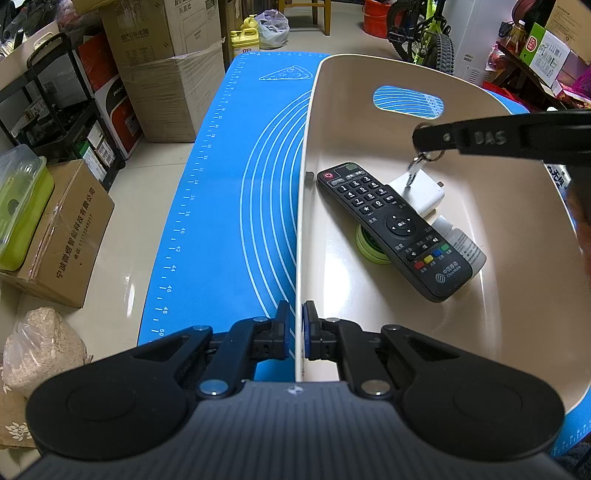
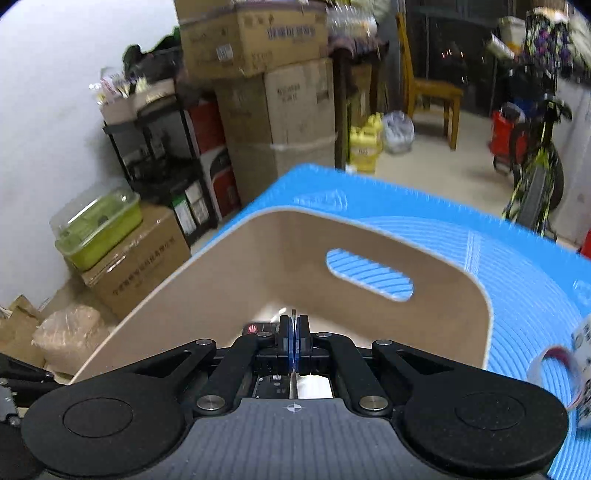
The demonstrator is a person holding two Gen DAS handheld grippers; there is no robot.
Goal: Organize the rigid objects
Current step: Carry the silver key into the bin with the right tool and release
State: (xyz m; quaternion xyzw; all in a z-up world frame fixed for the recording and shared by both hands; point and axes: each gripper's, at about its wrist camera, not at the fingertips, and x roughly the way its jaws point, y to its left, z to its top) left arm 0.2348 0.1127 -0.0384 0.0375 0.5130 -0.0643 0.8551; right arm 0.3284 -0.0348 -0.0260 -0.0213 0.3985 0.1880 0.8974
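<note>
A beige bin (image 1: 369,110) with a handle slot stands on the blue mat (image 1: 229,184). Inside lie a black remote (image 1: 391,225), a white charger (image 1: 424,192), a green round object (image 1: 369,247) and a small white bottle (image 1: 465,245). My left gripper (image 1: 296,332) is shut on the bin's left wall. My right gripper (image 2: 294,332) is shut on a key ring; in the left wrist view its fingers (image 1: 439,138) hold the ring with a key (image 1: 415,166) hanging above the charger. The bin (image 2: 258,266) lies below it.
Cardboard boxes (image 1: 155,74) and a black shelf (image 1: 62,122) stand left of the table. A green lidded container (image 1: 18,206) rests on a box. A bicycle (image 1: 424,33) and a chair are behind. A roll of tape (image 2: 554,373) lies on the mat at right.
</note>
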